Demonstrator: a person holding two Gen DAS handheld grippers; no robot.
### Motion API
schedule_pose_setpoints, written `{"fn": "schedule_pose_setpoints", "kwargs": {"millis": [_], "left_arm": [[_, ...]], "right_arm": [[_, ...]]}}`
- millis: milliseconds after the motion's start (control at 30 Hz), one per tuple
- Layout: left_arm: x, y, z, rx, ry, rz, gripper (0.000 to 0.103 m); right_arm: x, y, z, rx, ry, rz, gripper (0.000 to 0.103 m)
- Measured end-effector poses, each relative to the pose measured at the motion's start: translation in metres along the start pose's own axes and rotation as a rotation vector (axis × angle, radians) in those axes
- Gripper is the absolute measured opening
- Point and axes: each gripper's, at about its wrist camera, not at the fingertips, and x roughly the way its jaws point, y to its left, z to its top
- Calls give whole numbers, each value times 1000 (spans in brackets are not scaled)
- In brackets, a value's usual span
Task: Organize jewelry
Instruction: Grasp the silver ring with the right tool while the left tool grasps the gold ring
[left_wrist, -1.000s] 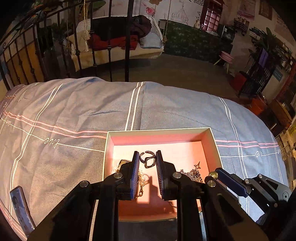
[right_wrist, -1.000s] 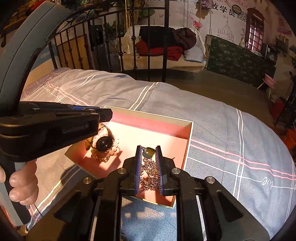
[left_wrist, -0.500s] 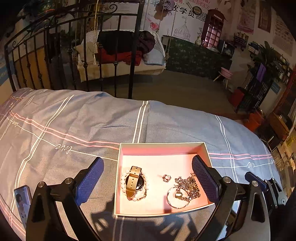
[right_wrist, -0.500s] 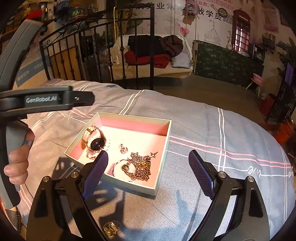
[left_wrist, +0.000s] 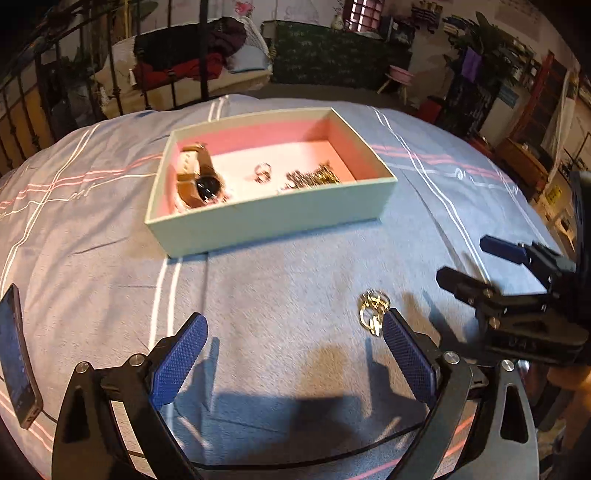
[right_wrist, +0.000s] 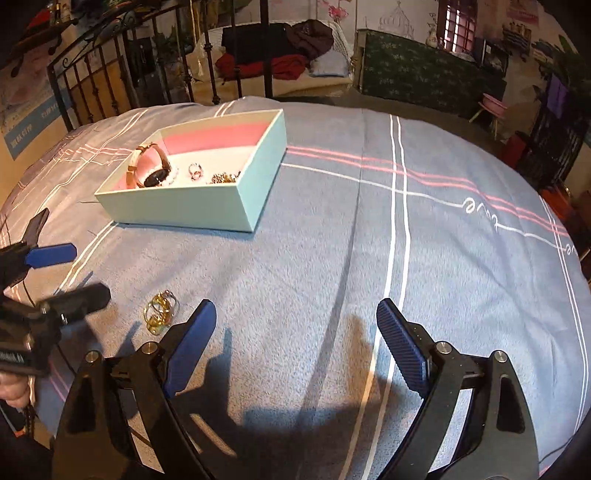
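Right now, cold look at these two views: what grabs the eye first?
The pale box with a pink lining sits on the blue bedspread, holding a brown-strapped watch, a ring and a chain tangle. Nearer, gold rings lie loose on the cloth, between the open left gripper and open right gripper.

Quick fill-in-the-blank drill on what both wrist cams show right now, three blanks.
1. The watch lies inside the ____.
2. The gold rings lie on the ____, outside the box.
3. The left claw and the right claw are both ____.

Missing words: box; bedspread; open
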Motion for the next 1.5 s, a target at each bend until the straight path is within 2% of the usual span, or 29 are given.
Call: {"fn": "schedule_pose_setpoints", "kwargs": {"millis": [100,233,333,467,567,733,833,967,1033,1133,1200,1267,1367,1500], "left_arm": [[17,-10,-5,33,22,39,92],[31,10,-1,-44,31,112,92],[28,37,0,-142,25,120,92],[25,48,0,-146,23,131,92],[25,47,0,-137,20,136,92],[24,44,-1,-127,18,130,92],[24,40,-2,-122,19,125,92],[23,27,-2,-95,20,97,92],[23,19,-2,-72,18,73,92],[22,10,-1,-57,9,72,92],[19,14,-2,-80,6,74,90],[16,25,-2,-116,9,82,91],[12,36,-3,-142,7,79,91],[14,36,-1,-139,11,79,91]], "right_arm": [[1,2,-1,-4,4,4,88],[2,18,1,-50,3,25,88],[5,32,3,-95,5,54,88],[9,53,6,-154,-5,91,88],[18,59,10,-194,4,29,88],[14,17,14,-7,-8,-37,88],[17,-3,11,16,33,-96,88],[11,-7,9,30,15,-64,88],[12,2,11,-14,12,-36,88],[25,23,12,-107,41,-58,88],[26,35,11,-140,48,22,79],[25,35,12,-142,46,102,80],[30,28,13,-104,59,73,81],[38,28,23,-139,52,75,81]]}}
